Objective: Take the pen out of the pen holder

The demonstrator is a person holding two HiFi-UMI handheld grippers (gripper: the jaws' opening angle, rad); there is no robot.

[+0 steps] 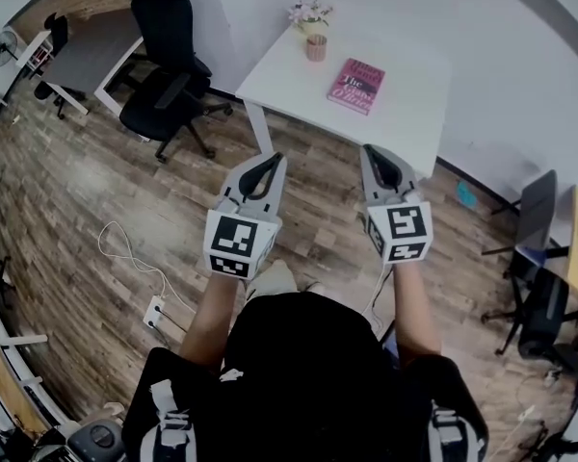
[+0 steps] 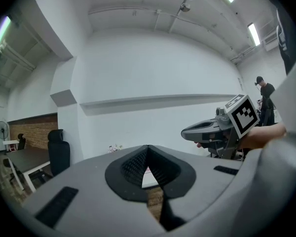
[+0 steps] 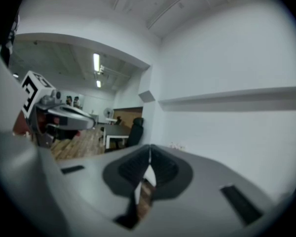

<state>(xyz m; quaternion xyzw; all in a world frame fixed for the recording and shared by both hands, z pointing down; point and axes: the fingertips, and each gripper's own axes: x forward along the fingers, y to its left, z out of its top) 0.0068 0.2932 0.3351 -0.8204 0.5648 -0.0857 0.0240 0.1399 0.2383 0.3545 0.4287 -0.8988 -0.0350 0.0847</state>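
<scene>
A small brown pen holder [image 1: 315, 48] stands near the far left corner of the white table [image 1: 405, 114], next to a little pot of flowers [image 1: 309, 12]. No pen can be made out in it from here. My left gripper [image 1: 271, 161] and right gripper [image 1: 373, 152] are held side by side over the wooden floor, short of the table's near edge and pointing toward it. In the left gripper view the left gripper [image 2: 148, 150] has its jaws together with nothing between them. The right gripper [image 3: 149, 150] is likewise shut and empty. Each gripper view shows the other gripper alongside.
A pink book [image 1: 356, 86] lies on the table to the right of the holder. A black office chair [image 1: 169, 75] and a grey desk [image 1: 87, 51] stand at the left. A power strip with a white cable [image 1: 154, 308] lies on the floor. More chairs [image 1: 539, 296] are at the right.
</scene>
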